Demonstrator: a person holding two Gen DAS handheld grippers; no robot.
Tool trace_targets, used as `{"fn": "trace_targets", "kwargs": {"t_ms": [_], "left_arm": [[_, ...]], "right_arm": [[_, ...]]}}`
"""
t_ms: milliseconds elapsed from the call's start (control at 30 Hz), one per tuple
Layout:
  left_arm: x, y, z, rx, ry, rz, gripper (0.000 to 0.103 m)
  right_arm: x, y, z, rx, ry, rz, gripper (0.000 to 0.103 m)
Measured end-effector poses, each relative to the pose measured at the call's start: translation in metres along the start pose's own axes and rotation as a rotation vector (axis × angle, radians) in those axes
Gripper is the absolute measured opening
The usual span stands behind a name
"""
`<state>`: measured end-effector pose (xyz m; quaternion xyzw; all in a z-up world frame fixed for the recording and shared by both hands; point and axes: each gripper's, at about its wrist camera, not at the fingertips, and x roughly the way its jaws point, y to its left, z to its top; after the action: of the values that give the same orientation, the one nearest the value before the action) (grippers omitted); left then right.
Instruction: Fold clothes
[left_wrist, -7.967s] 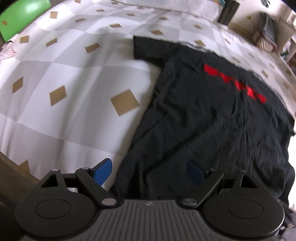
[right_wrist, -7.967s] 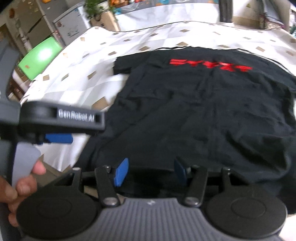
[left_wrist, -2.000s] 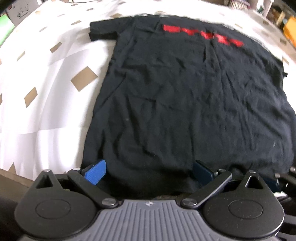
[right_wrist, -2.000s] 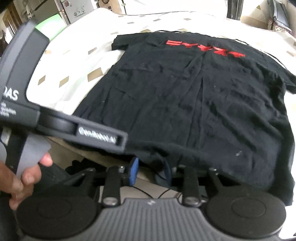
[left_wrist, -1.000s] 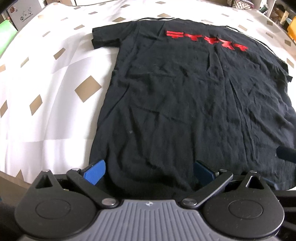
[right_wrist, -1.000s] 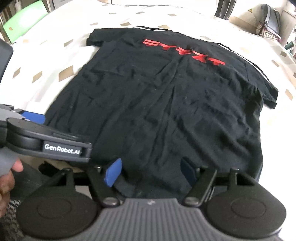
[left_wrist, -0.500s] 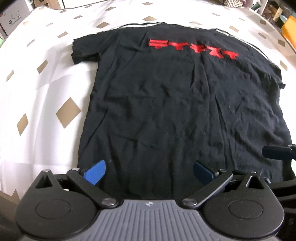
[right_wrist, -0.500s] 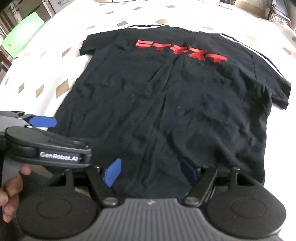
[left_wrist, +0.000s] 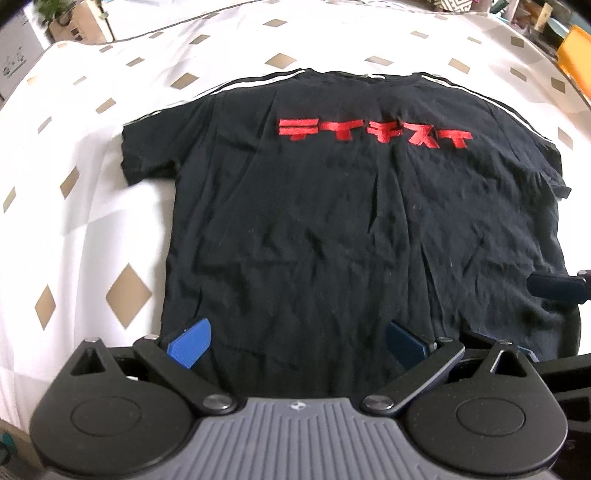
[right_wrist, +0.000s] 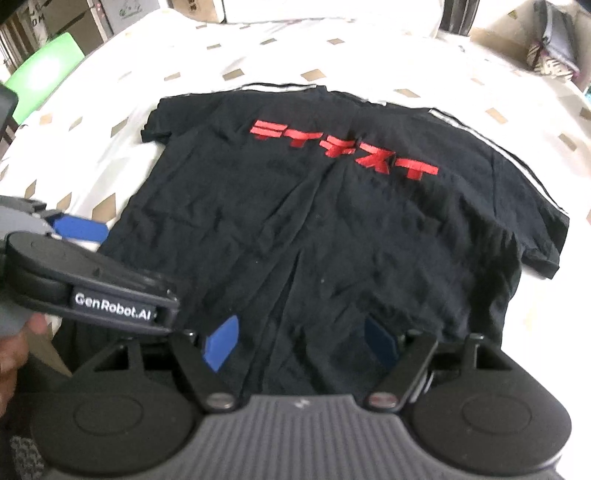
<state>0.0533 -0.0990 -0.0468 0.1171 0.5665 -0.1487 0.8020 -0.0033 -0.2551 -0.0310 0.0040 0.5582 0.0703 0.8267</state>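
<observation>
A black T-shirt with red lettering lies flat, a little wrinkled, on a white bed cover with tan diamonds. Its sleeves are spread and its hem is nearest me. My left gripper hovers over the hem's left half, open, with nothing between its pads. Over the hem's right half my right gripper has its jaws opening, and the pads press on nothing. The T-shirt fills the right wrist view. There a blue finger of the left gripper shows at the left, with a hand below it.
The bed's near edge runs just under both grippers. A green object and boxes stand off the bed's left side. A yellow item and a bag sit at the far right. Bare cover borders the shirt.
Two seconds ago the right gripper was nearly shut at the hem; now it is open. Both grippers have moved further over the bed, and the whole shirt is now in view.
</observation>
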Motion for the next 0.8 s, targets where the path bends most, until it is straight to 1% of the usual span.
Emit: {"fn": "trace_targets", "kwargs": {"t_ms": [67, 167, 200, 333, 433, 533, 700, 800], "left_arm": [[0.003, -0.001, 0.005, 0.006, 0.011, -0.004, 0.102], [0.009, -0.001, 0.013, 0.010, 0.023, -0.019, 0.102], [0.011, -0.001, 0.017, 0.015, 0.023, -0.016, 0.102], [0.019, -0.002, 0.030, 0.033, 0.020, -0.008, 0.102], [0.025, -0.003, 0.041, 0.029, 0.004, -0.016, 0.102], [0.032, -0.002, 0.049, 0.009, 0.007, -0.034, 0.101], [0.045, -0.001, 0.060, -0.025, 0.035, -0.041, 0.101], [0.052, 0.001, 0.066, -0.046, 0.052, -0.045, 0.101]], "right_arm": [[0.004, -0.008, 0.003, 0.003, 0.027, 0.017, 0.074], [0.008, -0.022, 0.007, 0.060, 0.056, 0.040, 0.074], [0.010, -0.026, 0.010, 0.061, 0.058, 0.052, 0.074], [0.011, -0.040, 0.018, 0.052, 0.021, -0.019, 0.073], [0.013, -0.057, 0.023, 0.124, -0.001, -0.019, 0.070], [0.014, -0.073, 0.029, 0.194, -0.024, -0.048, 0.070], [0.015, -0.102, 0.037, 0.301, -0.070, -0.093, 0.071], [0.019, -0.120, 0.040, 0.367, -0.071, -0.124, 0.071]]}}
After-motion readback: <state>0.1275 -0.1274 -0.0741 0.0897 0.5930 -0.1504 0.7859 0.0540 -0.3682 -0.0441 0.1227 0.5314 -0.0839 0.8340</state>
